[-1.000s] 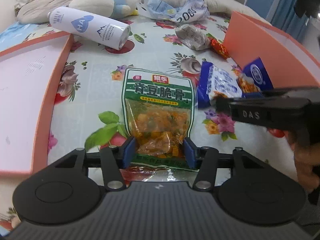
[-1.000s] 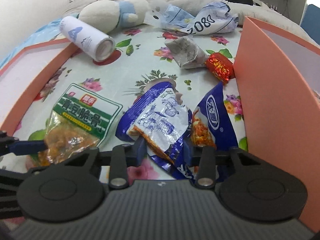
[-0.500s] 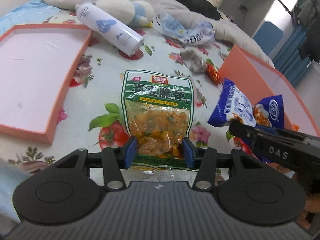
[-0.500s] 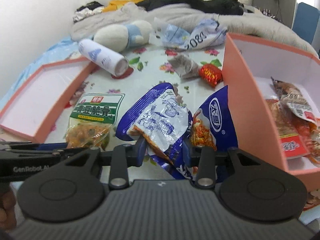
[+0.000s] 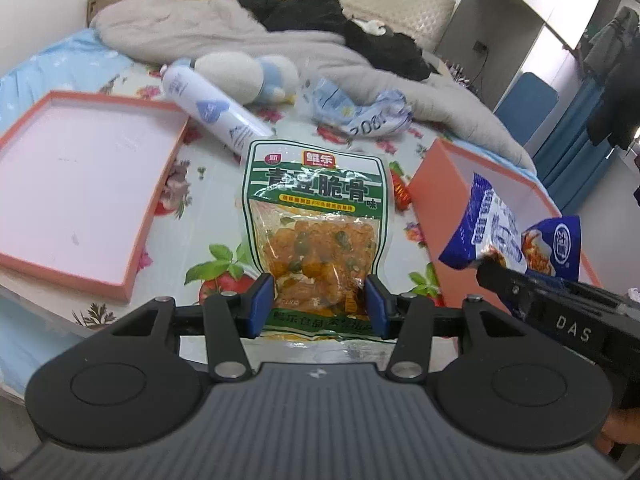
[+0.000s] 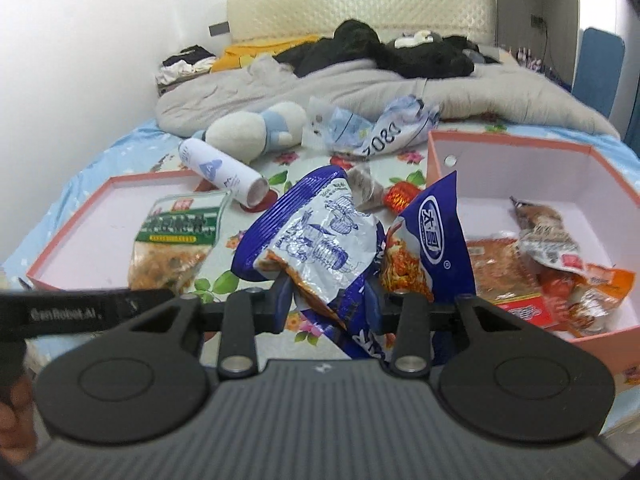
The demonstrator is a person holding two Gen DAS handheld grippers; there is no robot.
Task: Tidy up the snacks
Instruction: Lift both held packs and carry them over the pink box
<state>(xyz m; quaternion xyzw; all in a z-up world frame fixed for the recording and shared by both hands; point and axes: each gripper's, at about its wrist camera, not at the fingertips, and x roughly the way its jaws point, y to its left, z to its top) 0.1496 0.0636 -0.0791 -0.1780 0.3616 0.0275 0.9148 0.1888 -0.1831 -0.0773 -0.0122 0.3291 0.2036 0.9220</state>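
Both hands loaded with snack bags, up off the bed and near the box

The left gripper [image 5: 316,300] is clamped on the bottom edge of the green snack pouch [image 5: 316,216], and the right gripper [image 6: 332,304] is squeezing a crumpled blue-and-white packet [image 6: 316,248] along with a second blue packet [image 6: 428,248] bunched in beside it. Both loads hang in the air above the flowered sheet, with the salmon box [image 6: 440,152] that already holds a few snacks just to the right. Honestly the right side looks sketchy to me: two slippery foil bags in one pinch, so the outer one could slide out and land short of the box. The green pouch is only held by its edge, so it might flop or swing and clip the box wall. The white spray bottle [image 5: 212,116] and red candy [image 6: 402,196] lie on the bed.
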